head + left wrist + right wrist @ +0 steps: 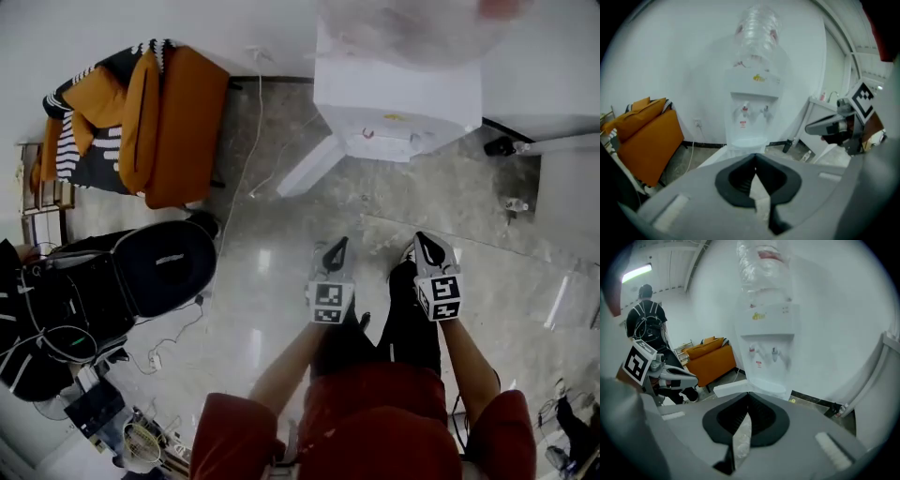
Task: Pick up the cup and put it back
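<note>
Left hand-held gripper [335,253] and right hand-held gripper [429,247] are both pinched shut on nothing, side by side, pointing at the white water dispenser with the clear bottle on top [394,103]. Can't spot any cup; guessing it's straight ahead there, neither hand nearer.

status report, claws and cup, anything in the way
Left claw shut, empty; right claw shut, empty. No cup in any view. Both point at the water dispenser; white panel on the floor at its base.
</note>
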A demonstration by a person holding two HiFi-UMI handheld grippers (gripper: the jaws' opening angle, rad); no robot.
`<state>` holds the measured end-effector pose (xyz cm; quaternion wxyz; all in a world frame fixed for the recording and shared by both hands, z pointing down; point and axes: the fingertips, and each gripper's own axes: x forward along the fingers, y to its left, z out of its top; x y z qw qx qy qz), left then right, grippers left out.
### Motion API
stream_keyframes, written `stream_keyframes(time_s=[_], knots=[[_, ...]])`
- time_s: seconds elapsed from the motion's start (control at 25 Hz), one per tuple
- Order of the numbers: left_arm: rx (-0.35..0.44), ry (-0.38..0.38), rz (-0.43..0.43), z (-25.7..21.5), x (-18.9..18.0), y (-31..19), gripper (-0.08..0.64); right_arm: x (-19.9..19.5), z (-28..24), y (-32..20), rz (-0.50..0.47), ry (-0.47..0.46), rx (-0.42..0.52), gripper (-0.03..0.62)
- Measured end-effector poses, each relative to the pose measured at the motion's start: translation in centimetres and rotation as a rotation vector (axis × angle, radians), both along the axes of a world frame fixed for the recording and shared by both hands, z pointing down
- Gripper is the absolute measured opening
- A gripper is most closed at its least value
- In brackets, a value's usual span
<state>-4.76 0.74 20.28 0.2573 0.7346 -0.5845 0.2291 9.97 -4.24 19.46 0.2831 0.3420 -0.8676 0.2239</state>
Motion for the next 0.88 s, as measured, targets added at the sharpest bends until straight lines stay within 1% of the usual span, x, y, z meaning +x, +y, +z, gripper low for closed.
stream_keyframes(time_s=[0.12, 0.28, 0.44, 0.6, 0.76, 0.88], knots=[[0.062, -0.02, 0.046, -6.1, 0.6, -1.3, -0.003, 0.2, -5.0, 0.1, -0.008, -0.01, 0.027, 0.0], [0.14, -0.036, 0.097, -13.6, 1.5, -1.9, -0.003, 0.8, -11.6, 0.6, 0.014, -0.04, 0.064, 0.0], [0.2, -0.019, 0.1, -19.3, 0.8, -3.6, -0.003, 0.4, -16.5, -0.2, 0.012, -0.065, 0.085, 0.0], [0.27, -0.061, 0.062, -24.1, -0.9, -5.3, -0.003, -0.4, -21.0, -1.6, -0.002, -0.092, 0.11, 0.0], [0.306, -0.112, 0.064, -28.0, -2.2, -5.1, -0.003, -1.0, -26.5, -2.6, 0.024, -0.127, 0.185, 0.0], [0.354, -0.1, 0.071, -31.0, -2.3, -5.6, -0.003, -1.1, -30.9, -3.6, 0.026, -0.143, 0.283, 0.0]])
